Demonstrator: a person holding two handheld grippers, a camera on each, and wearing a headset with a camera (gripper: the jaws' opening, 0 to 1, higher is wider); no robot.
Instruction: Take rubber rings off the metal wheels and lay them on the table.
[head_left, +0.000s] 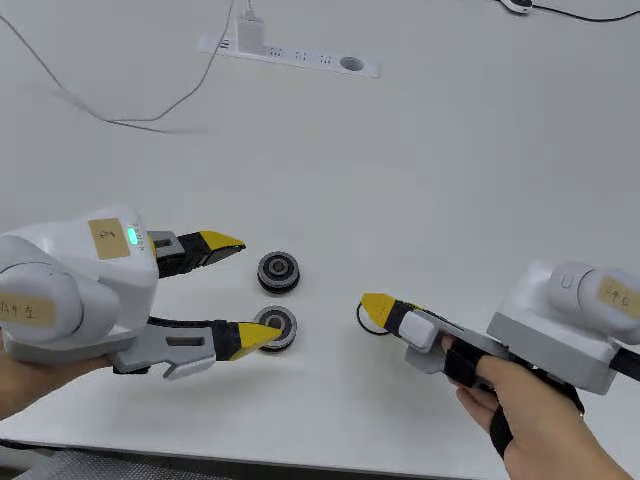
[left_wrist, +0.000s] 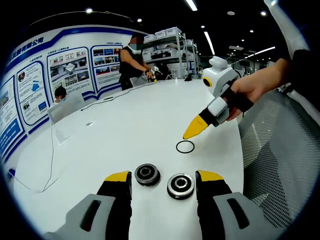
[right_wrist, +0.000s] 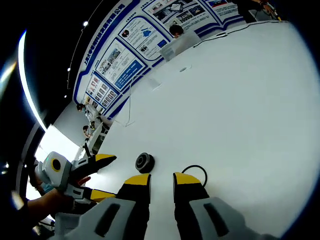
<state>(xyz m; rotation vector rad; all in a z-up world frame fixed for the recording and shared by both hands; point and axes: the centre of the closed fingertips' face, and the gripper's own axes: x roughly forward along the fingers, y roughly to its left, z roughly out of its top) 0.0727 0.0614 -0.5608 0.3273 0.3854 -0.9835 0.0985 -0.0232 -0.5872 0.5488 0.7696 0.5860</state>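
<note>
Left gripper view: 2 wheels (left_wrist: 147, 175) sit between spread left fingers (left_wrist: 118, 176) (rubber ring (left_wrist: 185, 141) lies beside narrowly parted right fingers (left_wrist: 194, 128)).

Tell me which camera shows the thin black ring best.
The left gripper view: the ring shows as a whole circle. In the head view the right gripper hides most of it; in the right gripper view a jaw covers its near part.
</note>
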